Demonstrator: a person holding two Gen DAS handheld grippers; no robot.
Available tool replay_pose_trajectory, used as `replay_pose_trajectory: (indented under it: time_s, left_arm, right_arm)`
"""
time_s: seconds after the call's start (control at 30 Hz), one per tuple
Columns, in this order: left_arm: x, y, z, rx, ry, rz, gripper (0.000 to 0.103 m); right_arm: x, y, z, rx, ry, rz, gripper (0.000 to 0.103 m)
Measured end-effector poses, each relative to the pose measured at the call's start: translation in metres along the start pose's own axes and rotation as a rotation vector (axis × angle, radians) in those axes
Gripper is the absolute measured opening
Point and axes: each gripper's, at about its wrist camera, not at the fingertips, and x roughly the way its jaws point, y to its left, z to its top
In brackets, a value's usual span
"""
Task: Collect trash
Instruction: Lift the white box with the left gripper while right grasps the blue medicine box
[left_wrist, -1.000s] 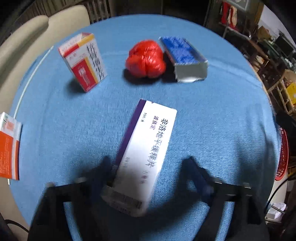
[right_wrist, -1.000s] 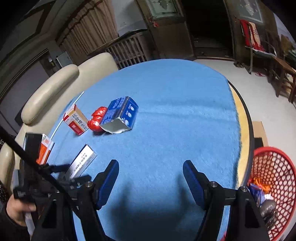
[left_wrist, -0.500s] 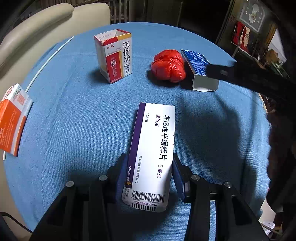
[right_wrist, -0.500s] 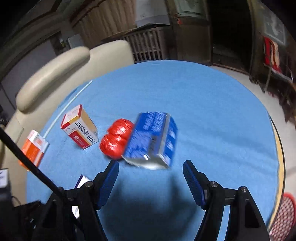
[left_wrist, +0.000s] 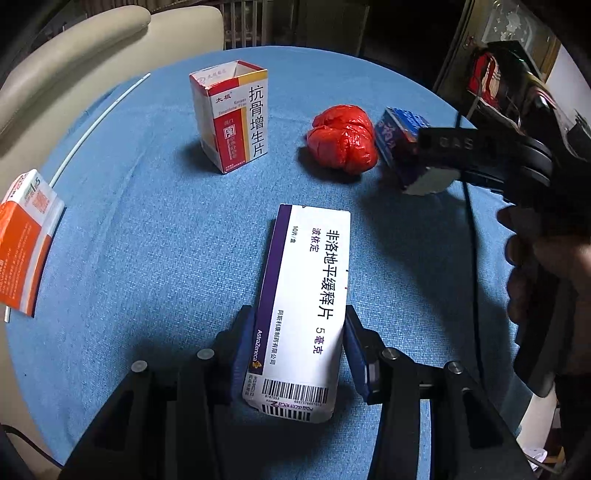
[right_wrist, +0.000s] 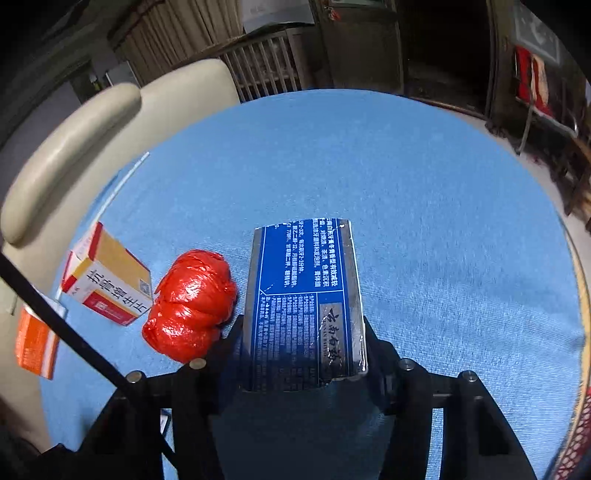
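Now the left tool (left_wrist: 295, 354) pinches the white box (left_wrist: 303, 310) above mid-counter (left_wrist: 155, 240); the right tool (right_wrist: 303, 350), jaws just closing, clamps the blue box (right_wrist: 303, 302) beside the red bag (right_wrist: 192, 302), open cloth beyond toward the far rim.

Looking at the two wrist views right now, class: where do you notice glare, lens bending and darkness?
Right wrist view: glare on the crumpled red bag; the blue tablecloth bulges into a curve, fisheye bending. Left wrist view: the white medicine box is sharp and readable; the right gripper is a dark shape at the edge; the room behind is dim.
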Motion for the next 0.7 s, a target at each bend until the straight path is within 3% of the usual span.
replay_pose_trajectory:
  time_s: [0.07, 0.23, 0.7]
  left_arm:
    - [0.020, -0.004, 0.014, -0.007, 0.002, 0.009, 0.048]
    - [0.026, -0.001, 0.020, -0.031, 0.006, 0.031, 0.048]
    - [-0.001, -0.007, -0.007, -0.081, -0.048, 0.100, 0.048]
  right_arm:
    - [-0.003, -0.003, -0.001, -0.003, 0.002, 0.004, 0.058]
    - [-0.017, -0.009, -0.016, -0.011, -0.007, 0.013, 0.058]
    - [-0.080, -0.012, -0.084, -0.033, -0.053, 0.072, 0.058]
